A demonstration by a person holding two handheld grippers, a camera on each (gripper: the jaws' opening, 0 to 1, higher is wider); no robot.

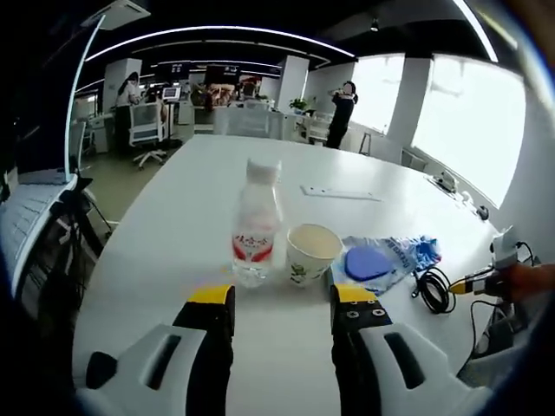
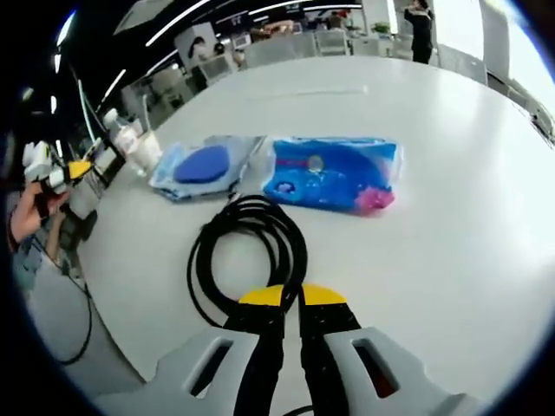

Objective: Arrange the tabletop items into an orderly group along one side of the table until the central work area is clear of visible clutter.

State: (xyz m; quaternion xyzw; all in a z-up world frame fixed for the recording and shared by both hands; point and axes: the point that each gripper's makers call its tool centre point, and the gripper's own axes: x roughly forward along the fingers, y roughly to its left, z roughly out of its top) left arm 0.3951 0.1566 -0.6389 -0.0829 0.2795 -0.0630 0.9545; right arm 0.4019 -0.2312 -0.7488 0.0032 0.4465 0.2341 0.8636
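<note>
While your right gripper (image 2: pixel 284 296) has its yellow-tipped jaws pressed nearly together on the near edge of the coiled black cable (image 2: pixel 247 251), treat that cable as the thing in hand. It lies on the white table (image 2: pixel 451 173), just in front of a blue snack packet (image 2: pixel 334 171) and a clear bag holding a blue disc (image 2: pixel 201 165). Judging by how loosely the coil sits, drag it slowly and low so the loops stay together and do not snag the packets. Your left gripper (image 1: pixel 282 299) hovers with jaws wide apart, gripping nothing, facing a water bottle (image 1: pixel 257 227) and a paper cup (image 1: pixel 311 251) that stand just beside each other. Since these already form a row, bring the cable in beside them, and keep the left jaws clear of the bottle, which looks easy to topple.
</note>
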